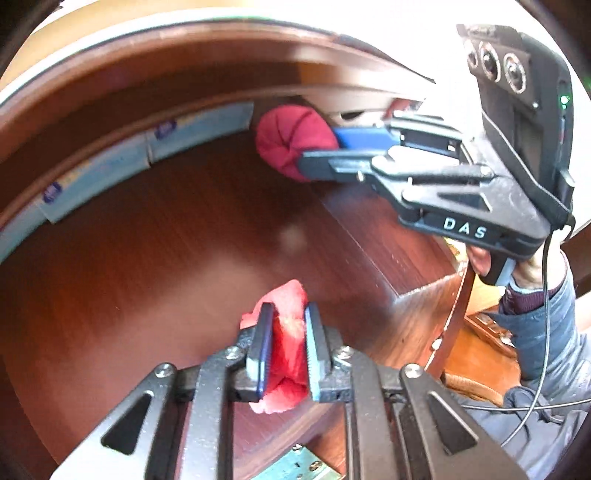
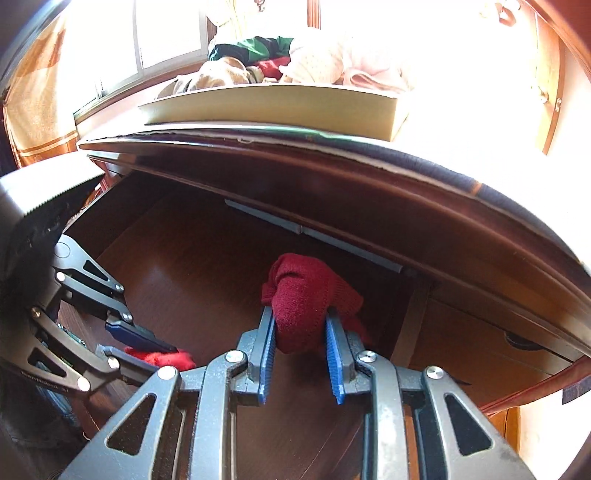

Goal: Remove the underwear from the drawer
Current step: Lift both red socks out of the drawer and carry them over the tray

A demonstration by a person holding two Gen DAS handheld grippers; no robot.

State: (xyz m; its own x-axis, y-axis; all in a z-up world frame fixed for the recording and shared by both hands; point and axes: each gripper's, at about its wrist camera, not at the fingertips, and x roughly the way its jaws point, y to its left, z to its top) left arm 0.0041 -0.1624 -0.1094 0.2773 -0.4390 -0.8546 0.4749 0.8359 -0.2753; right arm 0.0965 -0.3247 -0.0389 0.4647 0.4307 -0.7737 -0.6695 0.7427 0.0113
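Both tongs work inside a dark wooden drawer (image 2: 192, 258) below a sunlit window (image 2: 166, 33). Left gripper (image 1: 288, 332) pinches bright red underwear (image 1: 286, 328); right gripper (image 2: 300, 332) pinches dark red underwear (image 2: 303, 291).

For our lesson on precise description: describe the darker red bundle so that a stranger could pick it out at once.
Look inside the open wooden drawer, toward its back wall. The dark maroon rolled bundle sits between the jaws of the right gripper. The brighter red bundle in the left gripper is paler and nearer the front.
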